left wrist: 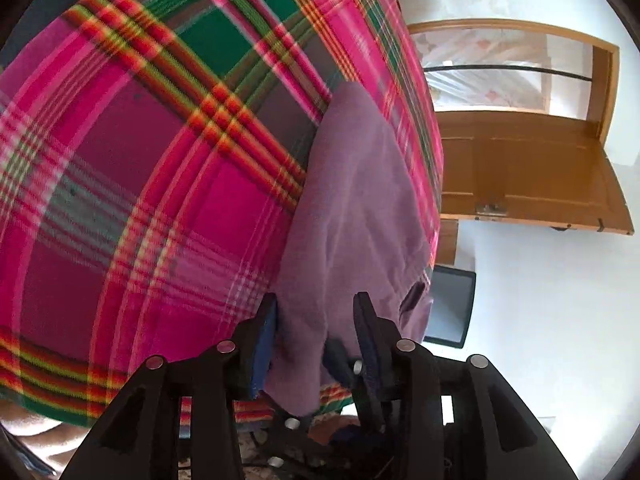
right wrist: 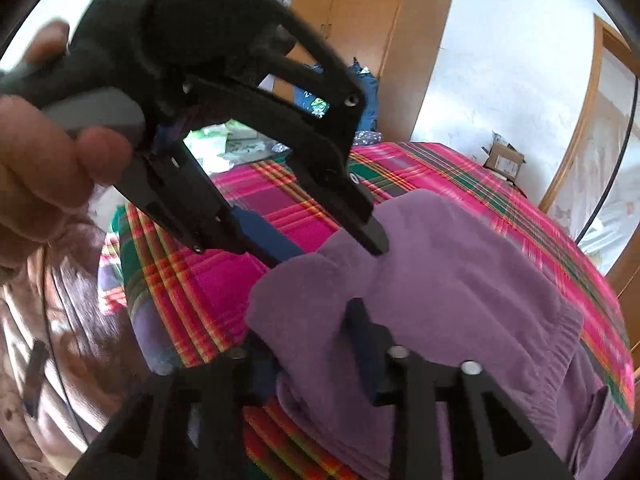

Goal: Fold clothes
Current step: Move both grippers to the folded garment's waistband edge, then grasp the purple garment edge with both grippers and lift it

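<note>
A purple garment (left wrist: 360, 200) (right wrist: 460, 280) lies along the edge of a bed covered by a pink, green and red plaid blanket (left wrist: 140, 160) (right wrist: 192, 280). In the right wrist view my left gripper (right wrist: 332, 252) reaches in from the upper left, held by a hand (right wrist: 40, 160), and pinches a raised fold of the garment. The left wrist view shows that same cloth filling the gap of the left gripper (left wrist: 316, 316). My right gripper (right wrist: 308, 332) is shut on the garment's near edge. One of its fingers (right wrist: 360, 328) shows, and the other is hidden under the cloth.
A wooden door (left wrist: 520, 168) stands open beyond the bed's edge, with a dark flat screen (left wrist: 452, 304) on the floor below it. A cardboard box (right wrist: 504, 160) sits at the bed's far corner. A wooden wardrobe (right wrist: 360, 20) and a heap of clothes (right wrist: 364, 92) are behind the bed.
</note>
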Tool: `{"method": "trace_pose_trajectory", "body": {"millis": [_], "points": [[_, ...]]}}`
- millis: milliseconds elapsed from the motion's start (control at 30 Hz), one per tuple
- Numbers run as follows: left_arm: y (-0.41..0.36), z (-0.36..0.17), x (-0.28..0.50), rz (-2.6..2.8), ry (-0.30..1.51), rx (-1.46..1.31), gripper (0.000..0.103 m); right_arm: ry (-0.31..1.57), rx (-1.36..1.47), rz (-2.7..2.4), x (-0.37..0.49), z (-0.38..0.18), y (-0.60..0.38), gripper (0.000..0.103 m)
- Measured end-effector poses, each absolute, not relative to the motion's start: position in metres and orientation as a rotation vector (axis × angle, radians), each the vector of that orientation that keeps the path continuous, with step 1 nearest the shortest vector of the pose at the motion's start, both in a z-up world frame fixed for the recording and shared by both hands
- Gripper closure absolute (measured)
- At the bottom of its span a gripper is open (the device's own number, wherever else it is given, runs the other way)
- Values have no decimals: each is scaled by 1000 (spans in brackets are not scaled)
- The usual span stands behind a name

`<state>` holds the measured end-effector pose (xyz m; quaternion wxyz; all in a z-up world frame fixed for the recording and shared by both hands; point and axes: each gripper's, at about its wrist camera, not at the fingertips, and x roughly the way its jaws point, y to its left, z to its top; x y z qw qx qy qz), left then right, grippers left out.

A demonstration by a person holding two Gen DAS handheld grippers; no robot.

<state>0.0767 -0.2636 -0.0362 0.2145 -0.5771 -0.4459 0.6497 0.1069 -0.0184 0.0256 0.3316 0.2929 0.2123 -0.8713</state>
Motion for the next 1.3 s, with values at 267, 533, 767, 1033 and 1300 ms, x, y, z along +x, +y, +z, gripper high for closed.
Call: {"method": "trace_pose_trajectory", "body": {"millis": [267,533,767,1033,1300], "points": [[-242,-26,39,1801,-1174,-1617,60,453,755,-2277,103,46,-2,85],[-220,-21,-8,1772,-1147,-1641,62,363,749,-2255,103,62,15,85],[-202,-17,-28,1796,-1089,-1667,86,326,747,-2250,111,67,20,85],[-198,2,-23,1847,-1070,-1608,90,315,724,-2224,114,74,11,85],[-211,13,-10,1933,-1035,-1607,90,244,713,-2152,114,77,9,85]]}}
